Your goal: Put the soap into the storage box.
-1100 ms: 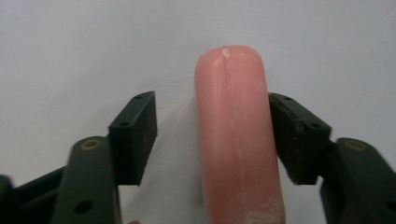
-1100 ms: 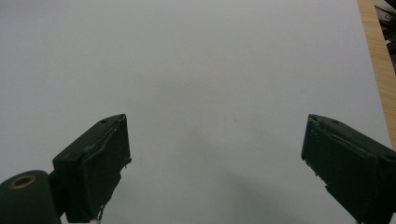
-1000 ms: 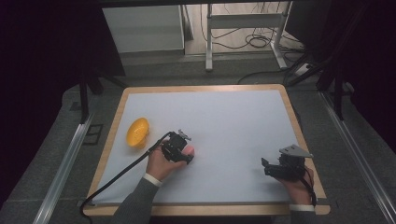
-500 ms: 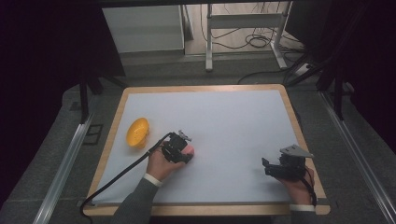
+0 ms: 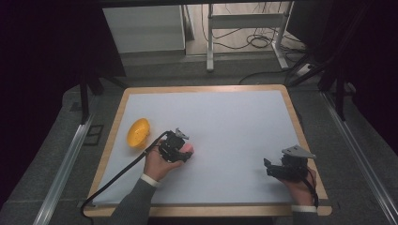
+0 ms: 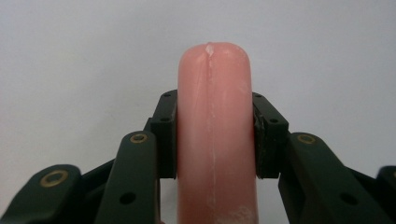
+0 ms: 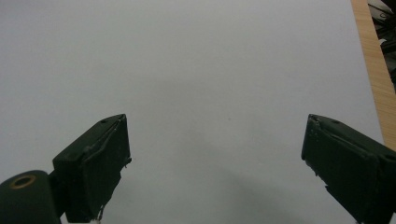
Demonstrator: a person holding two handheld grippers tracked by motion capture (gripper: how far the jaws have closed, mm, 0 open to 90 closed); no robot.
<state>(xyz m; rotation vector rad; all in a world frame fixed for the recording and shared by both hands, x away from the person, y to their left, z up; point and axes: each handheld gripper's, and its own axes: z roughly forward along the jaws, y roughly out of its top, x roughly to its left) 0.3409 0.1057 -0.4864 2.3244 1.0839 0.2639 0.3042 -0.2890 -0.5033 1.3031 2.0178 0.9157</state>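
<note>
A pink sausage-shaped piece (image 6: pixel 215 93) stands lengthwise between the jaws of my left gripper (image 6: pixel 215 135), and both pads press on its sides. From above, that left gripper (image 5: pixel 184 153) sits left of the table's middle, with the pink piece (image 5: pixel 189 148) showing at its tip. A yellow bowl (image 5: pixel 138 132) lies on its side a little to the left of it. My right gripper (image 5: pixel 267 167) rests near the front right corner, pointing left. In its own view the right gripper (image 7: pixel 215 163) is open wide, with bare white surface between its jaws.
A white sheet (image 5: pixel 225 122) covers the table inside a wooden rim (image 5: pixel 206 88). That rim (image 7: pixel 373 70) also shows at the right of the right gripper view. A black cable (image 5: pixel 117 176) trails from the left gripper to the front left corner.
</note>
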